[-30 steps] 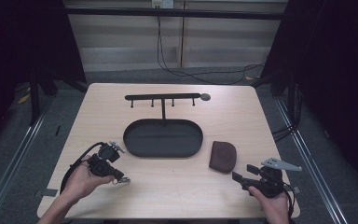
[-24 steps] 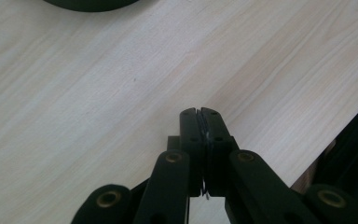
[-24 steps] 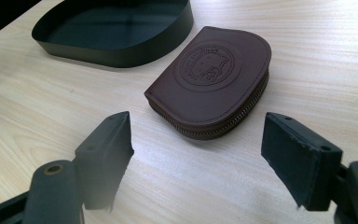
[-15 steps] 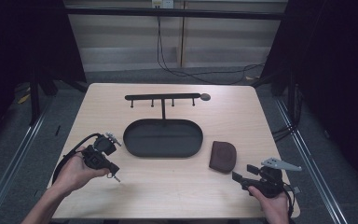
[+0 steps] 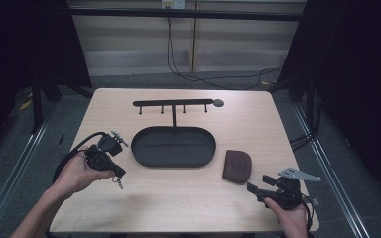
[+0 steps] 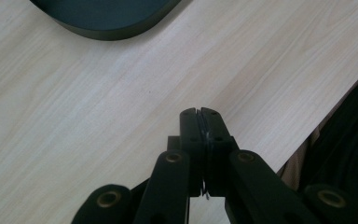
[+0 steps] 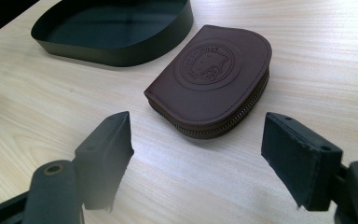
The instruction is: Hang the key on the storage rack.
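We see brown zip pouch (image 7: 210, 81) on desk (image 5: 188, 198), toward right edge, just beside oval black tray (image 5: 173, 147) at centre. Hook rack (image 5: 173, 103) behind tray. Right gripper (image 7: 196, 158) jaws spread wide, facing pouch, nothing between. Left gripper (image 6: 199, 112) jaws pressed together, near left edge.

One black oval tray (image 5: 173, 147) sits mid-table. Behind the tray stands one hook rack (image 5: 173, 103) with four pegs. Right of the tray lies one brown zip pouch (image 5: 237, 166).
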Available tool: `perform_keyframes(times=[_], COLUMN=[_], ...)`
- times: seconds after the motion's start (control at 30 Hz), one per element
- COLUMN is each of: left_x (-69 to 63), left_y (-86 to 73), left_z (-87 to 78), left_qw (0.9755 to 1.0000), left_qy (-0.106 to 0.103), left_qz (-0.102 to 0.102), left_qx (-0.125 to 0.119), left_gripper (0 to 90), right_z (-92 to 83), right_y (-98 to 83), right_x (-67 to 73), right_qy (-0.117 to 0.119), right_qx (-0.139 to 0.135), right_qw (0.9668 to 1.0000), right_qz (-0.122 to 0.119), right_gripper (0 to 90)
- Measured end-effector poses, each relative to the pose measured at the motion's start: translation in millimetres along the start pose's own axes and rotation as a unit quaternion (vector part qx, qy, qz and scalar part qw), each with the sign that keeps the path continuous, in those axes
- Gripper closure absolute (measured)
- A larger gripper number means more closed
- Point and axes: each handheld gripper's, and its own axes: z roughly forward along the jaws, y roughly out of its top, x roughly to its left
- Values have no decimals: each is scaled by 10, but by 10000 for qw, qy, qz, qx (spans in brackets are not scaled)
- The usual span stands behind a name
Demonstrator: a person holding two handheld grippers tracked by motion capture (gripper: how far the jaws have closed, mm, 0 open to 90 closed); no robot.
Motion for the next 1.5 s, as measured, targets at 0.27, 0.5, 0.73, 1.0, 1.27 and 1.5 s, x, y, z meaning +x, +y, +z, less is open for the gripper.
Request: perform_keyframes(times=[0.27, 0.5, 0.73, 1.0, 1.27, 1.5], left_x=[-7, 4, 21, 60, 100, 134], left_y=[207, 348, 468, 607, 756, 899], left_z=[-131, -218, -340, -517, -650, -753], left_qw=[9998, 9995, 9993, 9993, 9992, 9989], left_qy=[72, 97, 156, 235, 316, 430], left_qz=[98, 115, 112, 77, 43, -56], left_qx=[167, 287, 318, 277, 230, 194], left_gripper=[891, 892, 892, 892, 892, 892], right_z=[1, 1, 2, 0, 3, 1], right_y=[1, 1, 1, 1, 0, 0], right_x=[-3, -2, -5, -6, -8, -9], right_qy=[3, 10, 7, 12, 25, 27], right_qx=[-1, 12, 11, 10, 19, 19], right_qw=[10000, 10000, 10000, 10000, 10000, 10000], right_qz=[10, 15, 28, 32, 39, 36], right_gripper=[245, 244, 244, 244, 243, 243])
